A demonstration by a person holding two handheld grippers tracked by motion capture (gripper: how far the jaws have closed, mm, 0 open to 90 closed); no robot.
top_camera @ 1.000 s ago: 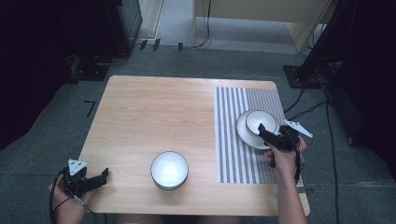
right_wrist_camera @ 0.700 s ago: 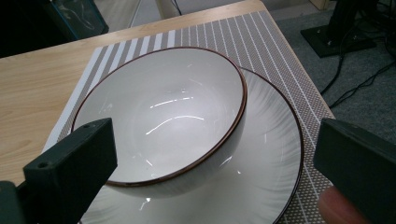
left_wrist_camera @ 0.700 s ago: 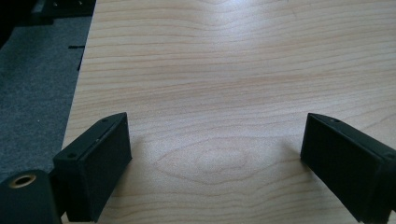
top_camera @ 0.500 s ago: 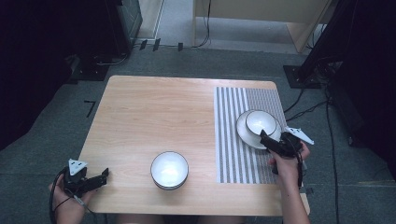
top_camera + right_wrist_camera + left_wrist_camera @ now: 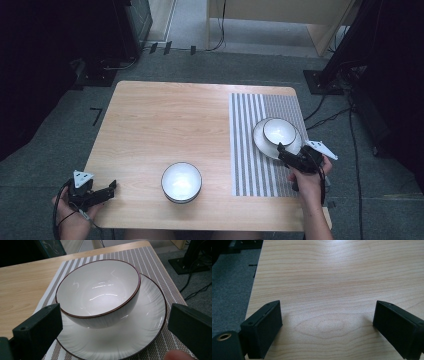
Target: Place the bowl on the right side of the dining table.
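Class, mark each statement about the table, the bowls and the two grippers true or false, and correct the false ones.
1. A bowl sits on the plate. True.
2. The plate lies on bare wood. False: it lies on the striped mat.
3. The right gripper is shut on the bowl. False: its jaws stand open, apart from it.
4. A second bowl stands on the table, off the mat. True.
5. The left gripper holds a spoon. False: it is open, holding nothing.

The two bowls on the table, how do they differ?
The bowl on the plate sits on a white plate on the striped mat, right in front of the right hand-held gripper. The lone bowl rests directly on the bare wooden table, near the front edge, with neither gripper close. Both are white, dark-rimmed, upright and empty.
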